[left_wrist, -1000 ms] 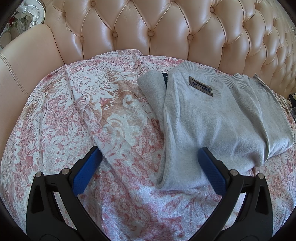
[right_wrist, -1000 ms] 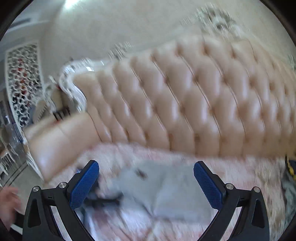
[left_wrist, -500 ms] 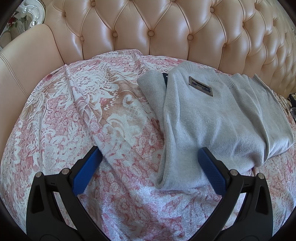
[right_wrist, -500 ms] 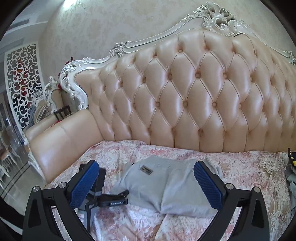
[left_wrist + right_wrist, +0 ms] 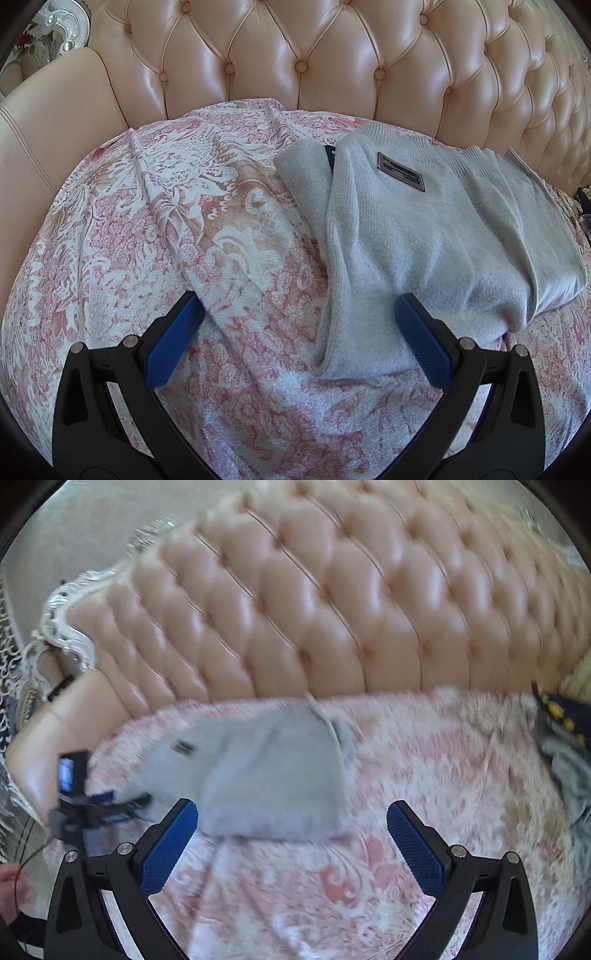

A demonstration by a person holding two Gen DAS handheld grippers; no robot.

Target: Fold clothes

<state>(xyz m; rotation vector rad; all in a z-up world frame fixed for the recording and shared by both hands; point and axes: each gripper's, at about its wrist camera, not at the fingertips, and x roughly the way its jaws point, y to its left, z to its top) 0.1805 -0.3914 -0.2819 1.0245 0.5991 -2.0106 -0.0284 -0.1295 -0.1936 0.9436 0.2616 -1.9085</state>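
Left gripper [image 5: 299, 325]: fingers spread wide, gripping nothing; its right finger is over the near hem of the sweater [image 5: 436, 236].
Right gripper [image 5: 291, 834]: spread wide and empty, just in front of the sweater; this view is blurred.
Sweater: one, grey, lying in a compact fold on the floral cover [image 5: 166, 221], label patch [image 5: 400, 175] upward.
Progress: this one lies folded already; beyond its right side a loose heap of clothes [image 5: 565, 746] looks unfolded, number unclear.
Sofa back [image 5: 332, 55]: tufted, behind the sweater.
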